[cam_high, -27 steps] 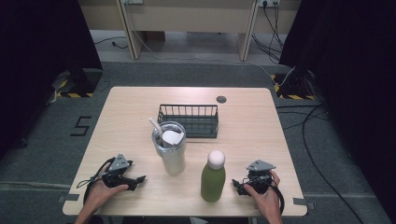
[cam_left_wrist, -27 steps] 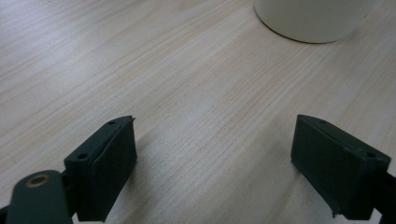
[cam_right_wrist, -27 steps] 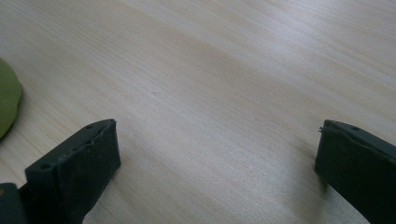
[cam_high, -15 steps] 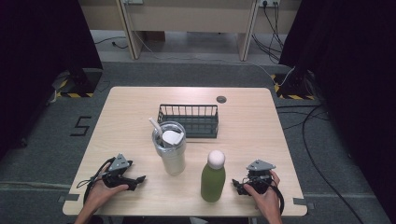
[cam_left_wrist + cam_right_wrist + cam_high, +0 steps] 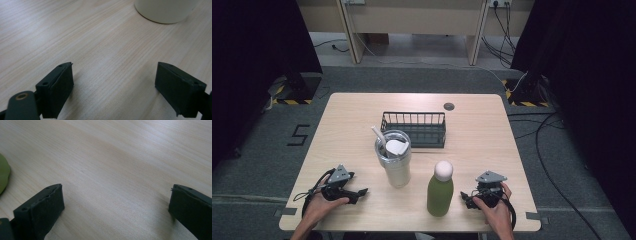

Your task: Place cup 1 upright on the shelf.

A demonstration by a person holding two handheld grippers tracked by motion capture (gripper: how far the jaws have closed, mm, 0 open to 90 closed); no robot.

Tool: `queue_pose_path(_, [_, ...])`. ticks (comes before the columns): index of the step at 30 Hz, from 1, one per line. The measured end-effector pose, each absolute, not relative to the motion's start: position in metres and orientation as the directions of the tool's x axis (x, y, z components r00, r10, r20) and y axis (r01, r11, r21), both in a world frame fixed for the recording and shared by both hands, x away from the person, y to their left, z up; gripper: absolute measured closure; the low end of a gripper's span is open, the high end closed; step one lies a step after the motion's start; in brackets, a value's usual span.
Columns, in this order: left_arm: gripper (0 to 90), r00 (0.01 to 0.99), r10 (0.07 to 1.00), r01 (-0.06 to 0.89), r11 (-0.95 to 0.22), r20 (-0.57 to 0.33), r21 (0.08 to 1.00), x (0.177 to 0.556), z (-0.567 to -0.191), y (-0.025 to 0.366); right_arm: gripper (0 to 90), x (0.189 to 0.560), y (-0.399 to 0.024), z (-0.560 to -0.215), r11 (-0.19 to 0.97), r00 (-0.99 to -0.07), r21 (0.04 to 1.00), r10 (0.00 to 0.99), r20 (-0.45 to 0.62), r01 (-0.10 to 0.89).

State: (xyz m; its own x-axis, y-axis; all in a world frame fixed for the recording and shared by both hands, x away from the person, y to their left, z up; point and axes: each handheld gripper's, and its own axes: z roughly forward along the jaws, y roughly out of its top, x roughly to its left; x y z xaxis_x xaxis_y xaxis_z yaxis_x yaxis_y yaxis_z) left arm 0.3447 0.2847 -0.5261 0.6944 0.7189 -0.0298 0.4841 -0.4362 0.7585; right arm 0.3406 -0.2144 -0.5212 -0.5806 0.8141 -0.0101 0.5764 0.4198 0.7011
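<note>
Green bottle [image 5: 440, 194] upright near table [image 5: 362, 110] front edge, just left of right gripper [image 5: 469, 196]; tumbler [image 5: 395, 161] beside left gripper [image 5: 360, 194]. Both jaws spread, empty. Bottle probably smooth, top-heavy; grip mid-body, below white cap [image 5: 443, 170].

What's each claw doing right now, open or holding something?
Left claw: open, nothing between its jaws, resting low over the table.
Right claw: open, holding nothing, green bottle off to its side.
</note>
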Motion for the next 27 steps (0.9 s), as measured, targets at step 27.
queue_pose_path(27, [14.8,0.790,0.611,0.263,-0.262,-0.052,0.928,0.344,-0.507,0.242,0.4,0.341,-0.214,-0.521,0.418,-0.580,0.700,0.815,-0.007,0.579])
